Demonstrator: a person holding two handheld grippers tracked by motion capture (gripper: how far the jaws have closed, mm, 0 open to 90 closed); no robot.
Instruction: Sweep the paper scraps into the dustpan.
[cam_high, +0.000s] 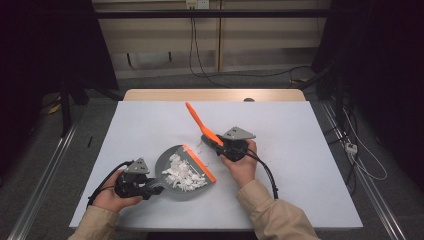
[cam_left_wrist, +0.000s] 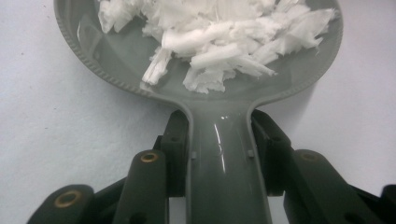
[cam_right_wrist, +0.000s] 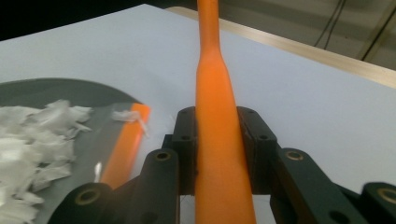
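- The table (cam_high: 150, 120) carries a white sheet; the work in hand appears to be sweeping the last white scraps into the dustpan (cam_high: 172, 165), which lies near the front edge, left of centre.
- To finish the sweep well, I judge the pan's orange lip (cam_high: 200, 162) should stay flat on the sheet while the brush pulls short, low strokes toward it, so nothing slips under the edge.
- The dustpan is grey, round-bowled, with a ribbed rim and a glossy handle (cam_left_wrist: 224, 168); the left gripper (cam_high: 150, 189) is clamped on that handle, jaws pressing both its sides.
- The brush (cam_high: 202, 127) has a long orange handle, tilted up and away from the person; the right gripper (cam_high: 220, 145) is clamped around its lower part, just beyond the pan's lip.
- The pile of white shreds (cam_high: 182, 175) sits in the bowl, loose and flaky; lifting the pan level would keep it in.
- A few stray flecks (cam_right_wrist: 130, 116) rest on the lip itself and want one more pass.
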